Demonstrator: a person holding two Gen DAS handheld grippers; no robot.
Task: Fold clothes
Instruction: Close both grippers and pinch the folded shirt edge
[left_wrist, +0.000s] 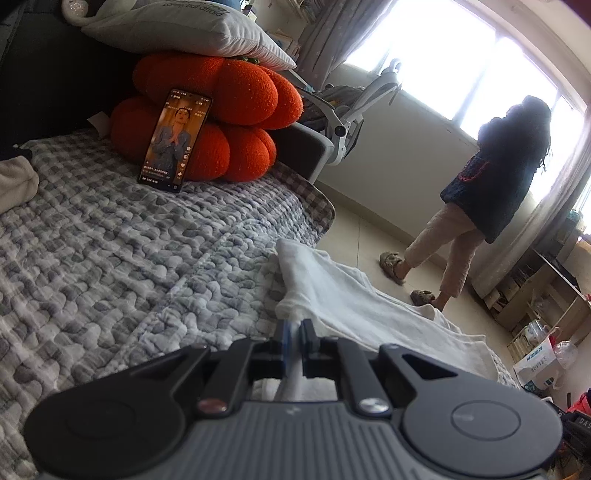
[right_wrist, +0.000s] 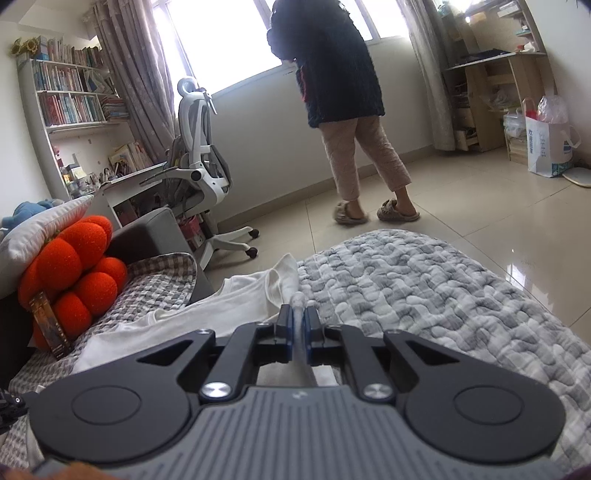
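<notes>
A white garment (left_wrist: 354, 295) lies spread on the grey-and-white quilted bed cover (left_wrist: 122, 251), reaching toward the bed's edge. My left gripper (left_wrist: 294, 326) is shut on a pinched fold of this white cloth, which runs back between the blue pads. In the right wrist view the same white garment (right_wrist: 207, 310) lies to the left of the tool. My right gripper (right_wrist: 297, 314) is shut on another edge of it, with a strip of cloth held between its blue pads. Both grippers hold the cloth just above the quilt (right_wrist: 424, 288).
An orange pumpkin cushion (left_wrist: 218, 118) with a phone (left_wrist: 173, 140) leaning on it sits at the bed's head, under a grey pillow (left_wrist: 184, 33). A person (right_wrist: 343, 110) stands at the window. An office chair (right_wrist: 203, 155), bookshelves (right_wrist: 70, 88) and a bag (right_wrist: 546, 147) stand around the tiled floor.
</notes>
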